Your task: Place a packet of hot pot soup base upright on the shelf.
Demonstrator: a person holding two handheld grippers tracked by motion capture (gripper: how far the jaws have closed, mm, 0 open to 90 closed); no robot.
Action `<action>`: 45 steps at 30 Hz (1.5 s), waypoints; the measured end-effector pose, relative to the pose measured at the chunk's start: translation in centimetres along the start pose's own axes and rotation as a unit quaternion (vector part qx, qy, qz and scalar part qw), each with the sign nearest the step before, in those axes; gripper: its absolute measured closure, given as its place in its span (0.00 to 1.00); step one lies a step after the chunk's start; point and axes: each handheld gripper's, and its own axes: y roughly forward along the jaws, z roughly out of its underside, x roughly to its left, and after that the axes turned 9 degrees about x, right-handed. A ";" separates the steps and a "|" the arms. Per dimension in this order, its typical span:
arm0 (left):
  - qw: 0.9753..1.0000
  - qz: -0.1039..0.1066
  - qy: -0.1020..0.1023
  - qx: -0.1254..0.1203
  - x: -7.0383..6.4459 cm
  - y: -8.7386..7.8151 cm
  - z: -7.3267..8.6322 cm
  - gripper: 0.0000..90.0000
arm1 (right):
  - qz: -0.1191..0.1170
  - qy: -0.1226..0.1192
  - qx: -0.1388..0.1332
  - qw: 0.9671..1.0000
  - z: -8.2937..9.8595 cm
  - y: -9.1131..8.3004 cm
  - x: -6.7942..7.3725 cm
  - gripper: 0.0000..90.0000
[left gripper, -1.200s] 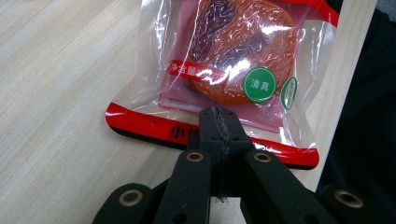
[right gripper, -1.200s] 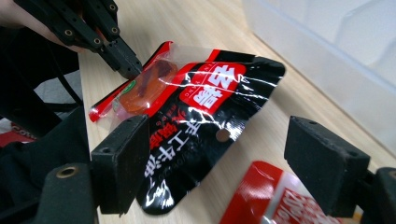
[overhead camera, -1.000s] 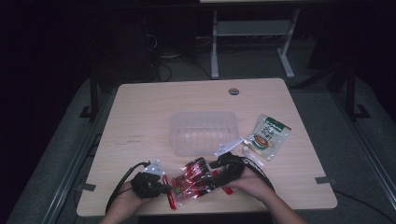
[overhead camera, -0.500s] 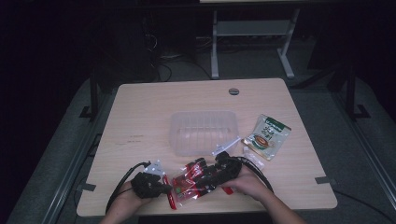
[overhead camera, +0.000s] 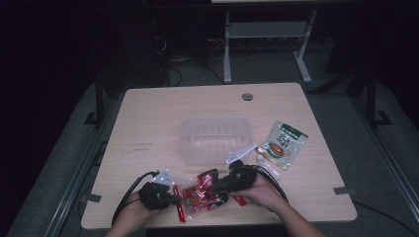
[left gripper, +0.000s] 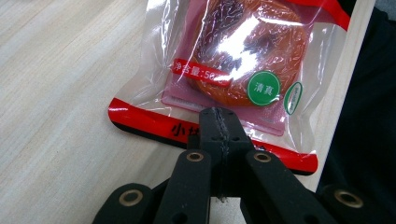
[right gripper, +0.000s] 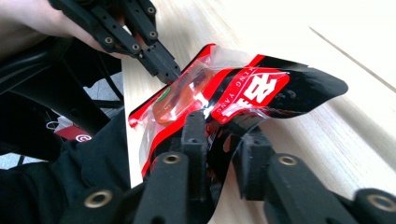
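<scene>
Low in the frame's centre, the red-and-clear plastic snack pouch (overhead camera: 200,196) lies at the near edge of the pale wooden tabletop (overhead camera: 148,123). The left hand-held gripper (left gripper: 218,125) pinches its red bottom seam, jaws closed tight. The right hand-held gripper (right gripper: 219,140) clamps the pouch's curled black-and-red end, lifting it.
</scene>
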 end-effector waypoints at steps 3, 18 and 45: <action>1.000 0.001 -0.004 -0.004 0.0 0.1 0.0 1.00 | -0.005 -0.006 -0.003 1.000 -0.1 0.0 0.1 0.92; 1.000 -0.012 0.016 0.000 0.0 -0.1 -0.1 1.00 | -0.052 -0.045 -0.052 0.996 -1.0 -0.6 1.1 1.00; 0.995 -0.014 0.018 -0.101 0.1 -2.9 0.1 0.88 | -0.085 -0.077 -0.133 0.984 -2.3 -3.9 3.8 1.00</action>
